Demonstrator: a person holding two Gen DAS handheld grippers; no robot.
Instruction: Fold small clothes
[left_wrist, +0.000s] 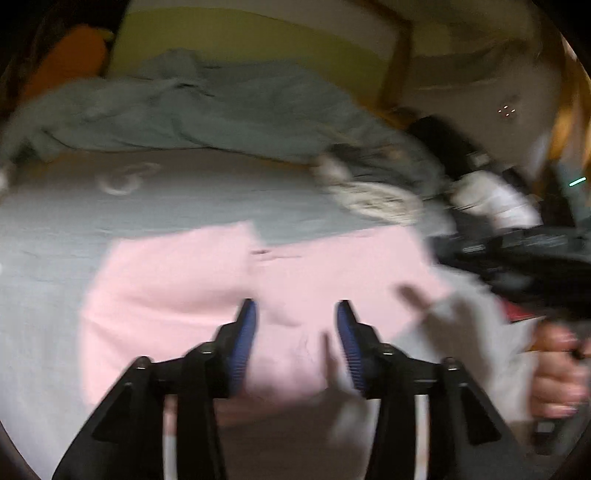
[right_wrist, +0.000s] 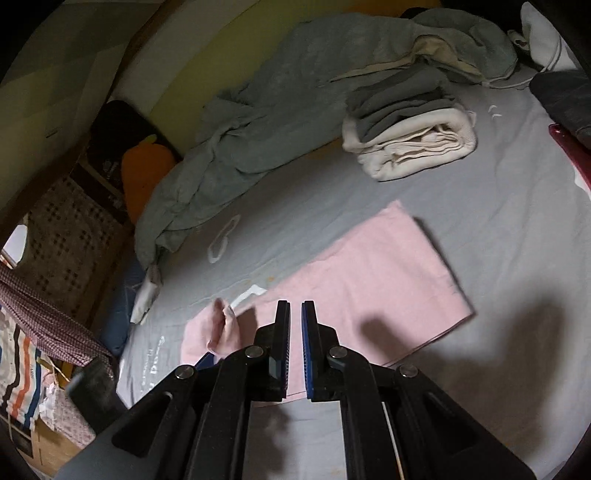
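A small pink garment (left_wrist: 177, 295) lies flat on the grey bed sheet (left_wrist: 55, 229), folded into a long strip; it also shows in the right wrist view (right_wrist: 369, 284), with one end bunched up at the lower left. My left gripper (left_wrist: 295, 314) is open just above the garment and holds nothing. My right gripper (right_wrist: 295, 314) hovers over the garment's near edge with its jaws nearly closed and nothing between them. The right gripper and the hand holding it also show at the right edge of the blurred left wrist view (left_wrist: 517, 251).
A crumpled grey-green blanket (right_wrist: 258, 122) lies along the back of the bed. A stack of folded grey and cream clothes (right_wrist: 406, 133) sits at the far right. An orange cushion (right_wrist: 144, 173) and a black item lie by the yellow wall. Clutter sits beside the bed at left.
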